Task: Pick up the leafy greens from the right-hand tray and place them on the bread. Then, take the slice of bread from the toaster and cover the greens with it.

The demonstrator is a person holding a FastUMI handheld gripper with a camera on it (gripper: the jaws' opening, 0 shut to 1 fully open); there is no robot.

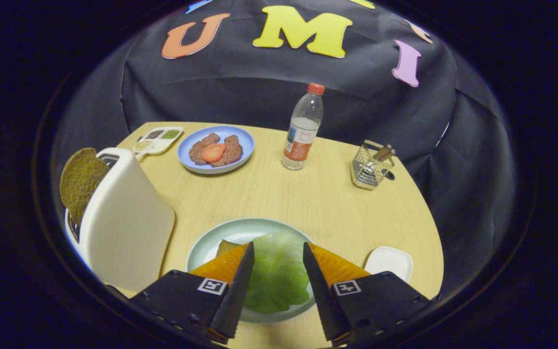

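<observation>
The gripper (278, 264) hangs released over the lettuce leaf (277, 271) lying on the bread (225, 247) on the near green plate (240, 231), and the loose leaf could slide off when the toaster's slice (79, 182) lands

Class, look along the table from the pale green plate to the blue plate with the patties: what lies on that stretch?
In the gripper view, only bare wooden table lies between the pale green plate and the blue plate; the open gripper hovers over the leafy greens.

Your path over mid table (279, 194) is open; toaster (126, 223) crowds the left (bread slice (79, 182) sticking up), bottle (303, 128) and wire basket (370, 167) sit beyond.
</observation>
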